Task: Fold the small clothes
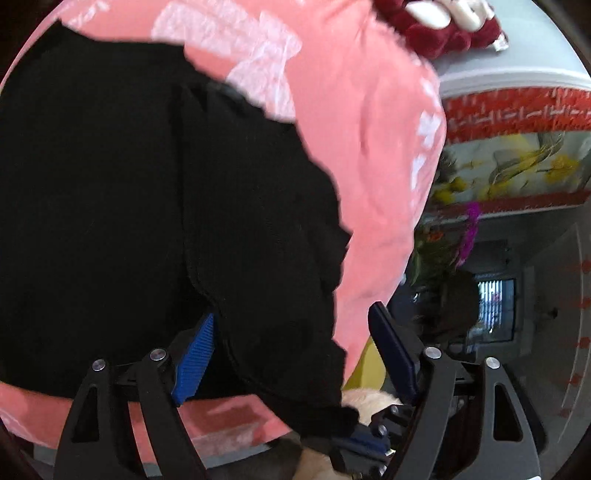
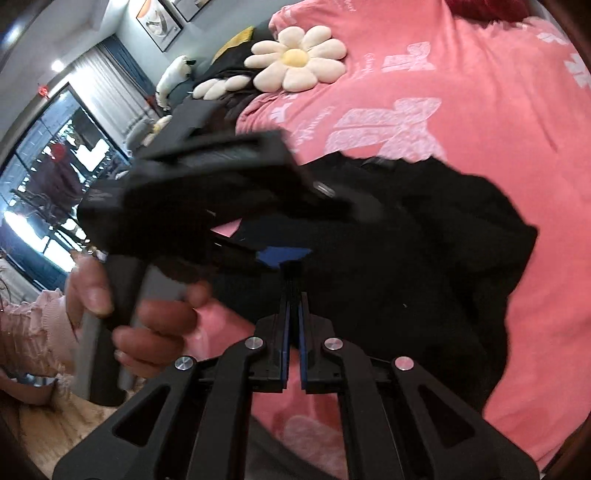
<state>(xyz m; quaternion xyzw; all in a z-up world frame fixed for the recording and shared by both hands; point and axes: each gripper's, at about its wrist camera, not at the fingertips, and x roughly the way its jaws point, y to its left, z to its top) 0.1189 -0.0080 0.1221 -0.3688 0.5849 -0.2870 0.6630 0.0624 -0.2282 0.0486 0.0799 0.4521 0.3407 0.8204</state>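
Together we work over a black garment [image 1: 155,206] spread on a pink printed sheet [image 1: 369,122]. Our left gripper [image 1: 295,325] tilts down at the cloth with its jaws spread wide; a fold of the black fabric hangs between the blue ribbed pad [image 1: 195,358] and the other pad without either pressing it. Our right gripper [image 2: 293,295] also tilts downward, jaws shut together; black fabric lies right at the tips, but we cannot tell whether any of it is pinched.

Only the right wrist view shows our left hand [image 2: 147,317]: fingers curled round the handle of the left gripper's body [image 2: 192,192], a pink ruffled sleeve [image 2: 33,332] at the wrist. That blurred black body crosses the picture and hides the left part of the garment. The same view gives a daisy-shaped cushion [image 2: 295,59] near the top of the sheet, a white cat figure [image 2: 173,77] further back, framed pictures [image 2: 159,22] and a large window [image 2: 51,166].

Only the left wrist view shows a dark red plush thing [image 1: 443,29] at the sheet's far edge, and a cabinet with a red brick band and a fish painting [image 1: 517,162] beyond.
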